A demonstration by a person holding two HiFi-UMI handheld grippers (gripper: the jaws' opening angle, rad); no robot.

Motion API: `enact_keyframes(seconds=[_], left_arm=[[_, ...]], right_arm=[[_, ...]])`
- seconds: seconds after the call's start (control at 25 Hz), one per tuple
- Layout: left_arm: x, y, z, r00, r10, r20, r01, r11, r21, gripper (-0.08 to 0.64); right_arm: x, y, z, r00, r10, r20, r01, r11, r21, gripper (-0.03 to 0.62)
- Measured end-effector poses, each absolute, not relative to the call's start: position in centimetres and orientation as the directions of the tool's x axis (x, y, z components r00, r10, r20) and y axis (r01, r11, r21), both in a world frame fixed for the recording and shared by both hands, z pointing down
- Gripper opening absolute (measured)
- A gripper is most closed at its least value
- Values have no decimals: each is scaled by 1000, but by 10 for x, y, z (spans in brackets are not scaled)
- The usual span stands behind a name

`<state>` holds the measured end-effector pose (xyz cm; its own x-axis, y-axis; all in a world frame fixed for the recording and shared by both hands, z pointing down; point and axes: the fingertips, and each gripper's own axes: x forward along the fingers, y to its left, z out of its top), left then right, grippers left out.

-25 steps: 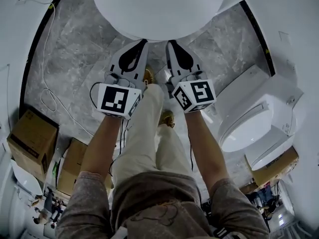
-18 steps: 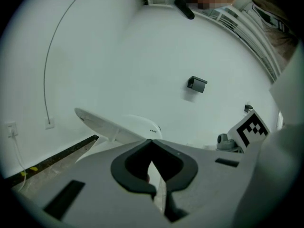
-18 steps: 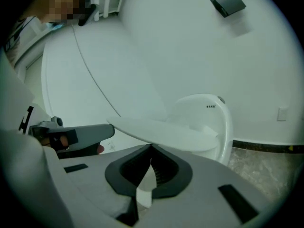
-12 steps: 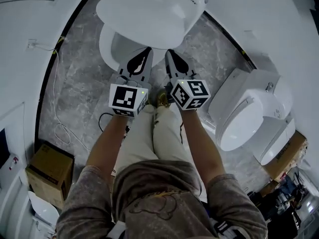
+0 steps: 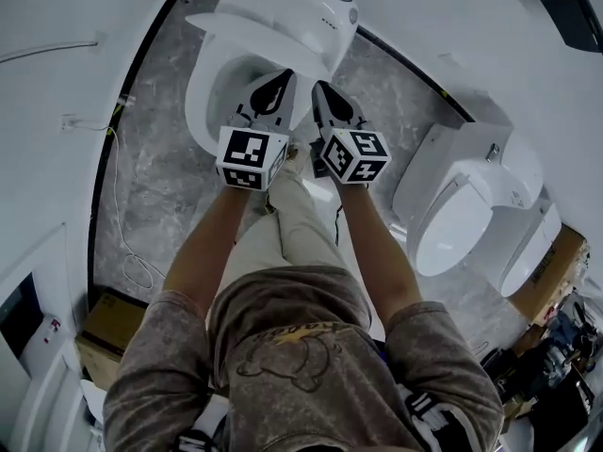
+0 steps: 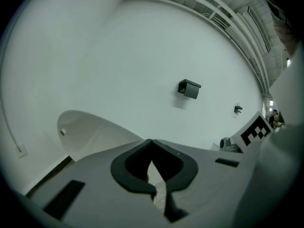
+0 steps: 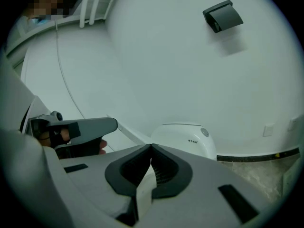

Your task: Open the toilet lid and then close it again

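White oval plastic toilet lid (image 5: 254,31) stands part-raised above the white ceramic bowl (image 5: 201,97). Left gripper (image 5: 283,75) and right gripper (image 5: 318,85) sit side by side just beneath its front rim, each with jaws fully together and nothing between them. Contact between tips and lid cannot be made out.

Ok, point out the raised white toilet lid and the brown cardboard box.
Raised white toilet lid (image 5: 250,34), head view, its front rim.
Brown cardboard box (image 5: 106,335), head view, its visible face.
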<state>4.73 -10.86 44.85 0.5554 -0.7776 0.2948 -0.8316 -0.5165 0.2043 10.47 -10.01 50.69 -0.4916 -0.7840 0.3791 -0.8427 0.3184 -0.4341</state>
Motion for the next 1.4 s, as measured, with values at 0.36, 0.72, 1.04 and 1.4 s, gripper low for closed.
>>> enact_keyframes(seconds=[0.36, 0.72, 1.04, 1.4], left_arm=[[87, -178, 429, 627, -694, 354, -771, -618, 154, 5], [104, -221, 414, 705, -597, 383, -682, -720, 133, 5], [40, -241, 377, 724, -596, 348, -671, -726, 151, 5], [13, -283, 367, 750, -573, 332, -642, -751, 154, 219]], right_arm=[[139, -158, 493, -456, -803, 383, -844, 253, -474, 26], [160, -199, 481, -380, -829, 411, -881, 189, -435, 26], [153, -223, 423, -293, -887, 357, -905, 137, -402, 26], [129, -245, 397, -297, -899, 323, -907, 160, -391, 240]])
